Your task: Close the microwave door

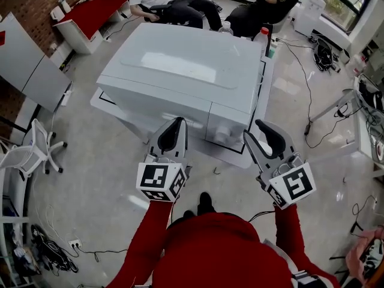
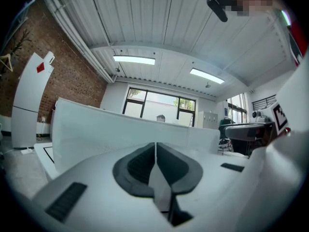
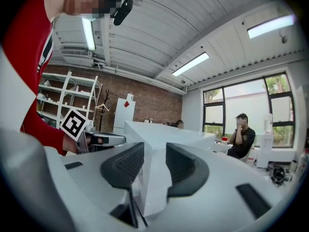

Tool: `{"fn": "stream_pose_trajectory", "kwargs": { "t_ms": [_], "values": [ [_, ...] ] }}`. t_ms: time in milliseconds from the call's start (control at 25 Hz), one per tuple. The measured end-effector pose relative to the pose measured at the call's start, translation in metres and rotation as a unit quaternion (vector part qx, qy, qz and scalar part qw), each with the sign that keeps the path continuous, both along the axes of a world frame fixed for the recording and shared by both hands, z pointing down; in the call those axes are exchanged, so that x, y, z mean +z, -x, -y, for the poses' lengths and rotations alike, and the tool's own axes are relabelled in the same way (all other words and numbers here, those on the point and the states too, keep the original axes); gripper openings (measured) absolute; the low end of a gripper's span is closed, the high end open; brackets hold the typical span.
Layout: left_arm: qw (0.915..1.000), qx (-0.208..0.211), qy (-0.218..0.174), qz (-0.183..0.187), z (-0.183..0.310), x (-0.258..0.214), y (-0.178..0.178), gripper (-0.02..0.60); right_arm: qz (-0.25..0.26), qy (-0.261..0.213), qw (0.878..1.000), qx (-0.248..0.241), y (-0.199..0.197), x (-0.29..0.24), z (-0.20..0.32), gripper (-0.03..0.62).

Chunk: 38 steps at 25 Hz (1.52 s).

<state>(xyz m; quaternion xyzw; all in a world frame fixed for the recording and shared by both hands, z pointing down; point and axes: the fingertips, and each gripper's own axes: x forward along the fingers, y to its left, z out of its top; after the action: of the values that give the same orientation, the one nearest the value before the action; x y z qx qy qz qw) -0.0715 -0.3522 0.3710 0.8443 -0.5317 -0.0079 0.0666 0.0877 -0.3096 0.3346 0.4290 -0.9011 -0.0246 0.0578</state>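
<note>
Left gripper (image 1: pixel 176 128) pressed together, nothing between jaws, held level just before front of microwave (image 1: pixel 180 71). Right gripper (image 1: pixel 258 131) spread, level at microwave's right front corner. White corner edge shows between its jaws, contact unclear. White microwave sits on low white table (image 1: pixel 108 104) mid-room, control knob (image 1: pixel 222 138) facing wearer of red sleeve (image 1: pixel 153 233). 1 seated person in black (image 1: pixel 270 2) beyond it.
</note>
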Motion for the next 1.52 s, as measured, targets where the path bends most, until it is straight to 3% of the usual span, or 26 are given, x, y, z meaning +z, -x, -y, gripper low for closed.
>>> {"fn": "stream_pose_trajectory", "kwargs": {
  "t_ms": [200, 360, 600, 920, 1080, 1520],
  "values": [
    [0.9996, 0.006, -0.018, 0.021, -0.030, -0.009, 0.022, 0.011, 0.042, -0.001, 0.999, -0.014, -0.004, -0.002, -0.026, 0.040],
    [1.0000, -0.002, -0.006, -0.006, -0.052, -0.007, 0.040, 0.011, 0.050, 0.010, 0.998, -0.026, 0.001, 0.006, -0.038, 0.015],
    [0.9999, -0.009, 0.012, 0.005, -0.088, 0.002, 0.054, 0.009, 0.067, 0.029, 0.997, -0.035, 0.019, 0.019, -0.055, 0.014],
    [0.9996, -0.009, -0.024, 0.008, -0.129, -0.007, 0.062, 0.009, 0.076, 0.062, 0.994, -0.039, 0.045, 0.039, -0.074, 0.014],
    [0.9992, -0.010, -0.031, 0.022, -0.140, -0.009, 0.063, 0.009, 0.059, 0.049, 0.996, -0.049, 0.058, 0.037, -0.081, 0.014],
    [0.9998, -0.004, -0.020, 0.006, -0.149, -0.005, 0.060, 0.009, 0.030, 0.034, 0.999, -0.025, 0.059, 0.042, -0.091, 0.012]
  ]
}}
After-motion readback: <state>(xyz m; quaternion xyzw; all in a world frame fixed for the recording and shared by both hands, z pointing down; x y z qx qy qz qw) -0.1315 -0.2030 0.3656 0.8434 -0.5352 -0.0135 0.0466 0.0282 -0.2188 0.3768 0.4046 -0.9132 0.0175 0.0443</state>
